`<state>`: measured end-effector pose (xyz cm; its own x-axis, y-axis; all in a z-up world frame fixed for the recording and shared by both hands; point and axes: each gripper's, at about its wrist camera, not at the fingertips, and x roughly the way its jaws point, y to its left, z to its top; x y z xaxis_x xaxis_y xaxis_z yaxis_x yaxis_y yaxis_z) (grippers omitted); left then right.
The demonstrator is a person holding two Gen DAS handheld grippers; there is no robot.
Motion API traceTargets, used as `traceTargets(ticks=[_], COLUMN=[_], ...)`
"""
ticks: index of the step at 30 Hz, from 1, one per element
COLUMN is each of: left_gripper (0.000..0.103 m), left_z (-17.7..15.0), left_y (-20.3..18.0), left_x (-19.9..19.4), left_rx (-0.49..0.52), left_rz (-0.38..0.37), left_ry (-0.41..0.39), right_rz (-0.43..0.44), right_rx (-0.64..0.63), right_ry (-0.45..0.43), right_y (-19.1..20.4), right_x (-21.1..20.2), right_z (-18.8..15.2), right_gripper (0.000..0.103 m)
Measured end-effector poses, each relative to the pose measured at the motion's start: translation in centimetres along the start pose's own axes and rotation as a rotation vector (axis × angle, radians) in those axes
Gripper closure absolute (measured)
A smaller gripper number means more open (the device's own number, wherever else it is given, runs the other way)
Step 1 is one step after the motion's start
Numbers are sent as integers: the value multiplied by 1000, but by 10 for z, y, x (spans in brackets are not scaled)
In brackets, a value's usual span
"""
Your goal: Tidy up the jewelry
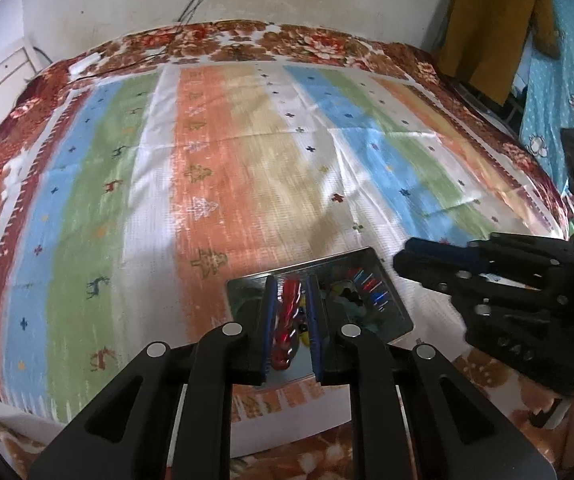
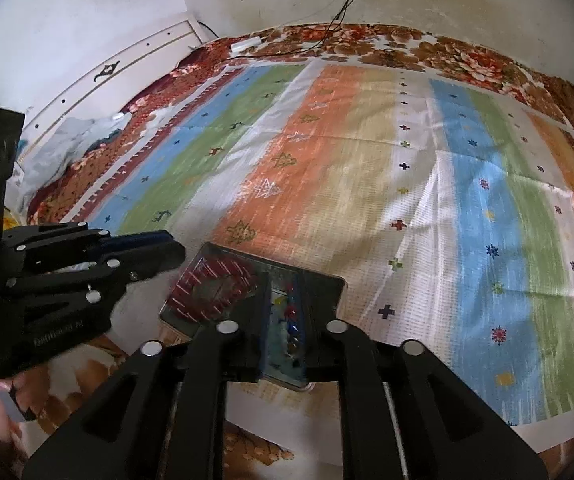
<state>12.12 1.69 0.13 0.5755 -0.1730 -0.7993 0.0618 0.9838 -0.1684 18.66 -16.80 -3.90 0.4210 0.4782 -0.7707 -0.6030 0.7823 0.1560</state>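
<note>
While over the tray (image 1: pixel 401 322) at 6 o'clock on the bed (image 1: pixel 247 160): left fingers (image 1: pixel 314 316) clamped on red beads (image 1: pixel 287 320); right fingers (image 2: pixel 265 320) parted, empty. Probably light, limp, slippery; best pinched mid-strand.

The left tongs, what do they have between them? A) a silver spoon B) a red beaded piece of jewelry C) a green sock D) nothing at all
B: in the left wrist view the left tongs stand close on either side of a red beaded piece of jewelry, above the shiny tray on the striped cloth.
</note>
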Motion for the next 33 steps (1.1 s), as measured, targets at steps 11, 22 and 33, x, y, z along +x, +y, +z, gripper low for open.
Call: traceTargets(ticks=[11, 22, 33], left_gripper=[58, 35, 19], left_z=[-16, -27, -39], left_y=[8, 7, 5], left_x=[-11, -17, -24], left_rx=[-18, 4, 15], left_rz=[15, 33, 36], left_ry=[-14, -33, -60], right_rz=[35, 29, 34], right_rx=[4, 4, -11], right_ry=[-43, -86, -95], right_y=[-5, -6, -6], right_x=[-15, -27, -35], right_z=[-14, -25, -43], right_gripper=[49, 33, 18])
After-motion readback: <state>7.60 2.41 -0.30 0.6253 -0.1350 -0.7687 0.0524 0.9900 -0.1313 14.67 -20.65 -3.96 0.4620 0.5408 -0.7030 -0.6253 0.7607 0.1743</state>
